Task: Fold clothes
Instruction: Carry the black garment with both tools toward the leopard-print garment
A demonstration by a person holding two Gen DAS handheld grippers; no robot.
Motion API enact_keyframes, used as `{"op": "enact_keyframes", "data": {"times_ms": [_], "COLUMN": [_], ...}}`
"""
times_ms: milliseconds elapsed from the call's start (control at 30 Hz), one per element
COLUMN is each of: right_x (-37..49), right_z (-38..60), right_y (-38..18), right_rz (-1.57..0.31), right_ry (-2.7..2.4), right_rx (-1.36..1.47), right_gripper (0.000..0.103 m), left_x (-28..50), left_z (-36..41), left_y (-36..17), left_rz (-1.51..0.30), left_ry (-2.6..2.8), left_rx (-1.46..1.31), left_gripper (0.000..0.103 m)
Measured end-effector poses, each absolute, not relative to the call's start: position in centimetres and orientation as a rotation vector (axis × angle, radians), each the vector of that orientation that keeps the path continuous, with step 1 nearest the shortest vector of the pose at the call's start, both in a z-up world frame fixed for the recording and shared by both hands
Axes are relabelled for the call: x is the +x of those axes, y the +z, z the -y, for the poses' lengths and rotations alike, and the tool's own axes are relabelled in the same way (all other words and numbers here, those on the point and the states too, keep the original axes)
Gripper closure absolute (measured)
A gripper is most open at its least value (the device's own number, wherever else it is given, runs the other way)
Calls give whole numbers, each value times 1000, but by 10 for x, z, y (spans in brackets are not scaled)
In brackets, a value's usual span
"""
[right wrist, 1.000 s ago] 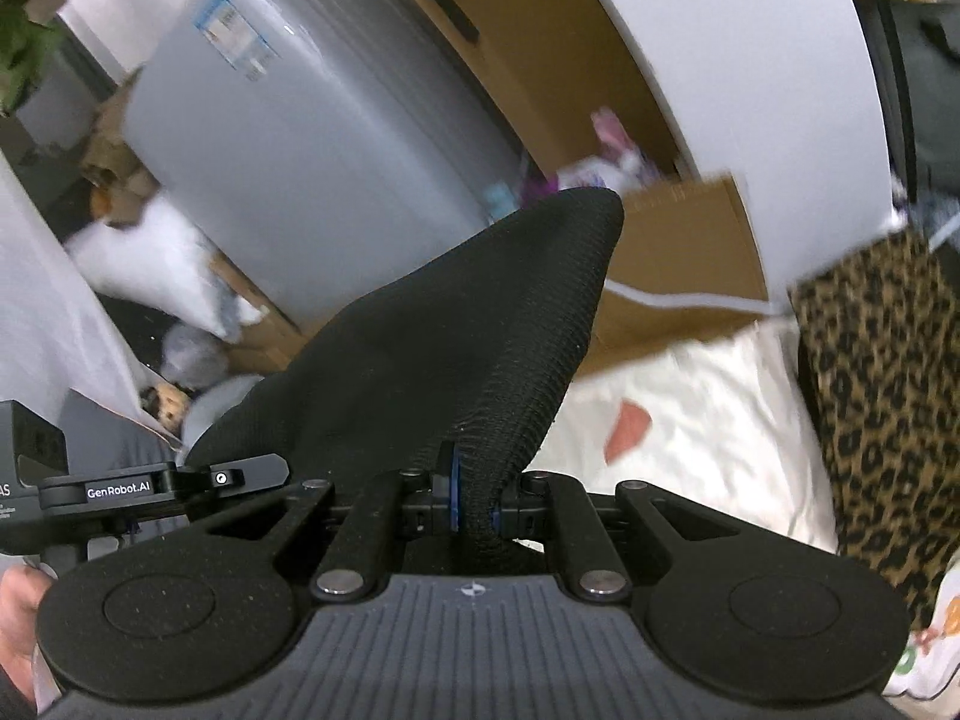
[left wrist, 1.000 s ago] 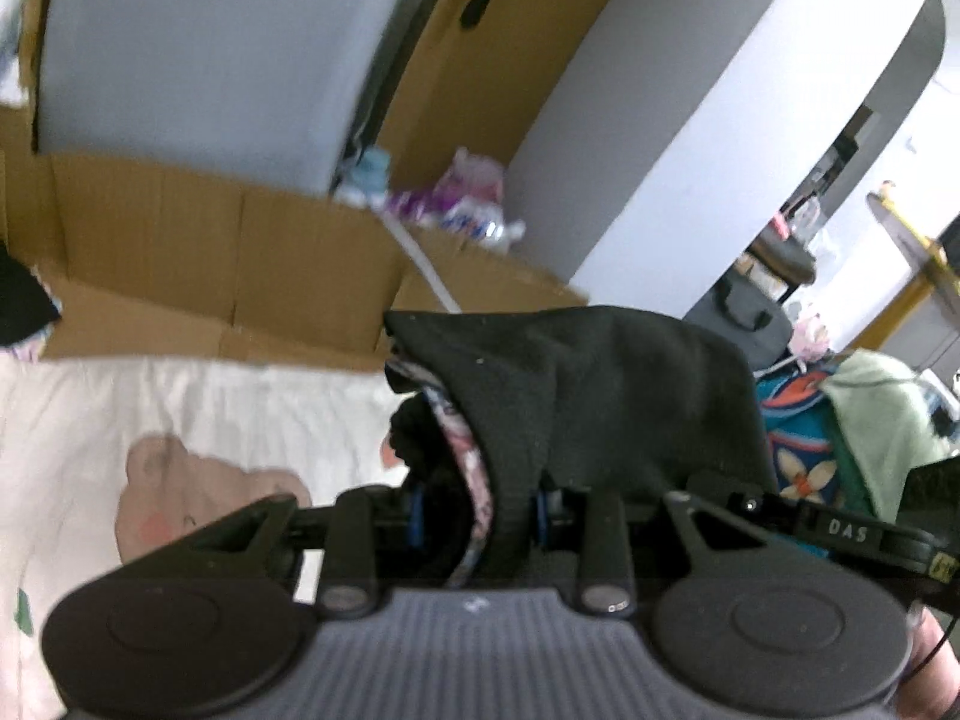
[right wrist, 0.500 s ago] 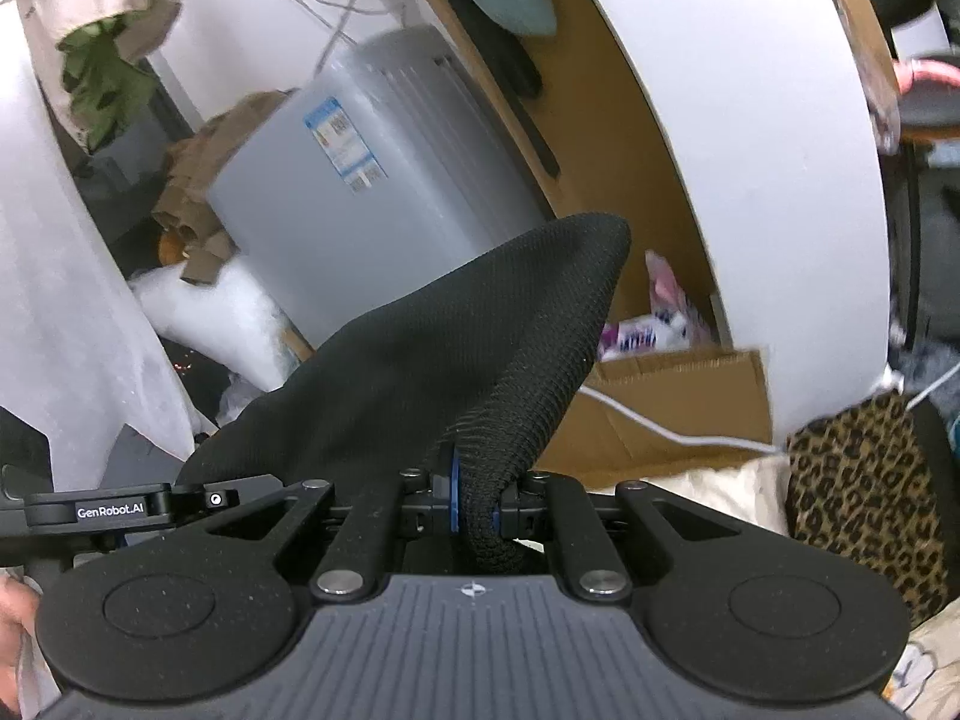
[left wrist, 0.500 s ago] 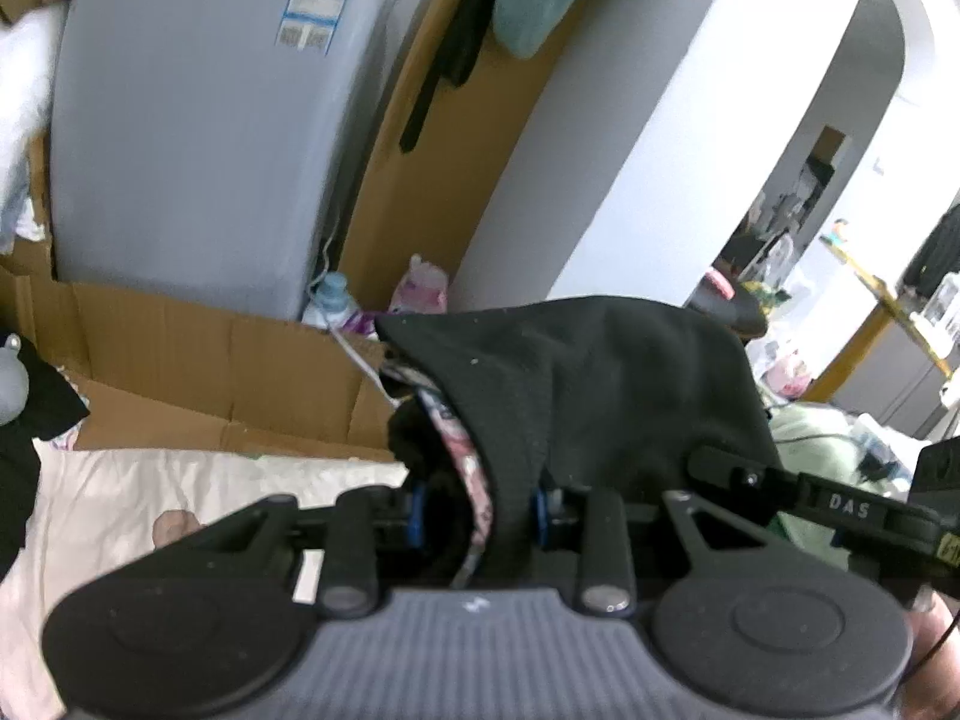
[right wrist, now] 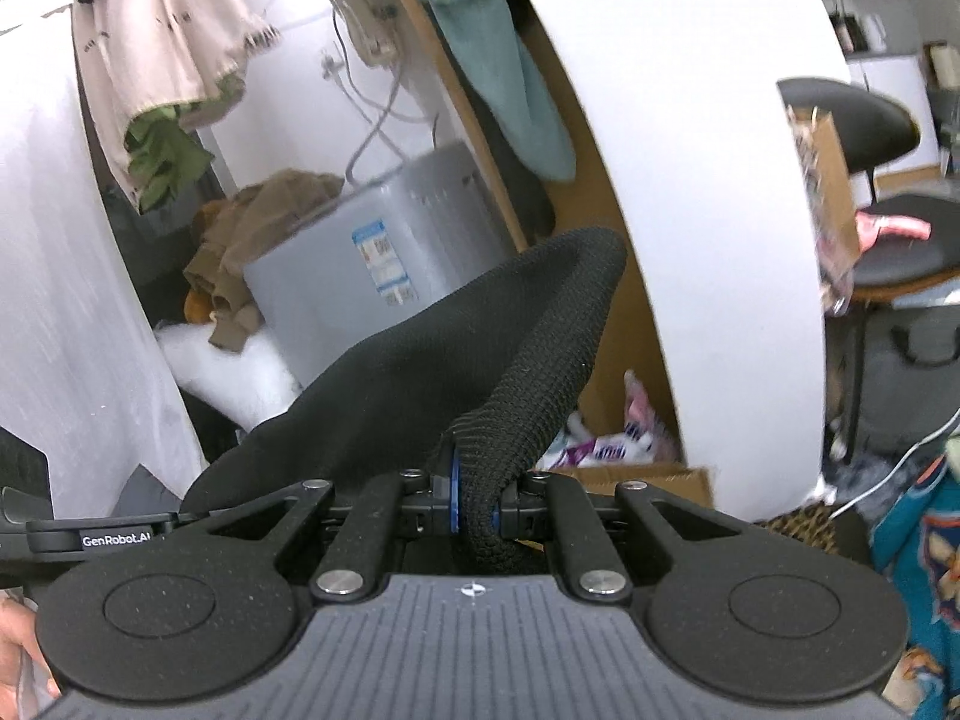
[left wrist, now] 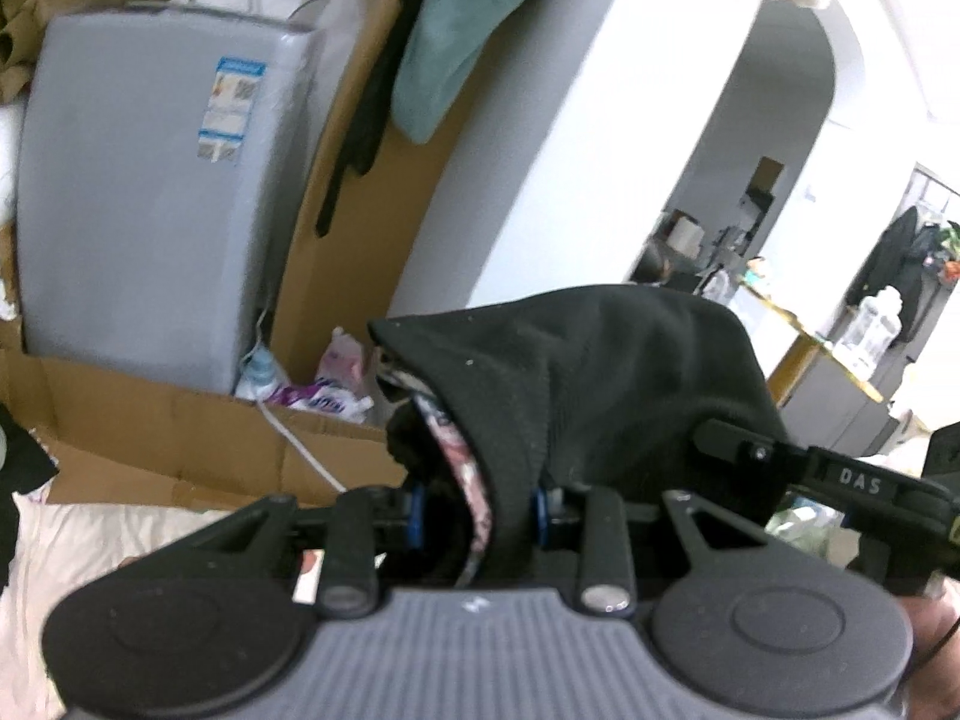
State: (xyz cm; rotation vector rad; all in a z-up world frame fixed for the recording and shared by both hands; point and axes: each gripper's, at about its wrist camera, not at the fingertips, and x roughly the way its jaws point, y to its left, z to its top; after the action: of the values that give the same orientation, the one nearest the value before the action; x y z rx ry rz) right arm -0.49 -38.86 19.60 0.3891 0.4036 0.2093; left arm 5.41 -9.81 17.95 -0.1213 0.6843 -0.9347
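A black garment with a pink patterned inner edge is bunched between the jaws of my left gripper, which is shut on a thick fold of it. The cloth drapes over the fingers and hides their tips. In the right wrist view my right gripper is shut on a ribbed black hem of the same garment, which rises in a hump ahead of the jaws. Both grippers are held high, off the bed. Part of the other gripper's black body shows at the right edge of the left wrist view.
A grey appliance stands behind a cardboard sheet. Teal cloth hangs on a wooden panel. The pale bedsheet lies low at left. A white curved wall, a chair and colourful clothes lie to the right.
Both grippers have risen with the black garment still gripped. The bed and leopard-print cloth have dropped out of view, and the appliance top, hanging clothes and the room beyond have come in.
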Motion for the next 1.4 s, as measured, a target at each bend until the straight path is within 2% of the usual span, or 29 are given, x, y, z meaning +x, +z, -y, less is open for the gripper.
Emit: {"op": "enact_keyframes", "data": {"times_ms": [367, 633, 933, 1400], "right_x": [-58, -80, -75, -39], "right_z": [417, 438, 459, 492], "right_y": [225, 223, 181, 78], "right_rz": [-360, -349, -382, -437], "right_ry": [148, 79, -17, -124], "right_rx": [351, 332, 277, 313], "right_gripper": [94, 94, 94, 94], "left_x": [14, -5, 2, 45], "left_z": [117, 137, 173, 234], "left_y": [202, 193, 142, 39], "left_rz": [-634, -605, -669, -807], "left_ry": [-995, -1060, -1102, -1166], "left_rx": [-109, -81, -86, -19], "left_gripper": [69, 69, 69, 69]}}
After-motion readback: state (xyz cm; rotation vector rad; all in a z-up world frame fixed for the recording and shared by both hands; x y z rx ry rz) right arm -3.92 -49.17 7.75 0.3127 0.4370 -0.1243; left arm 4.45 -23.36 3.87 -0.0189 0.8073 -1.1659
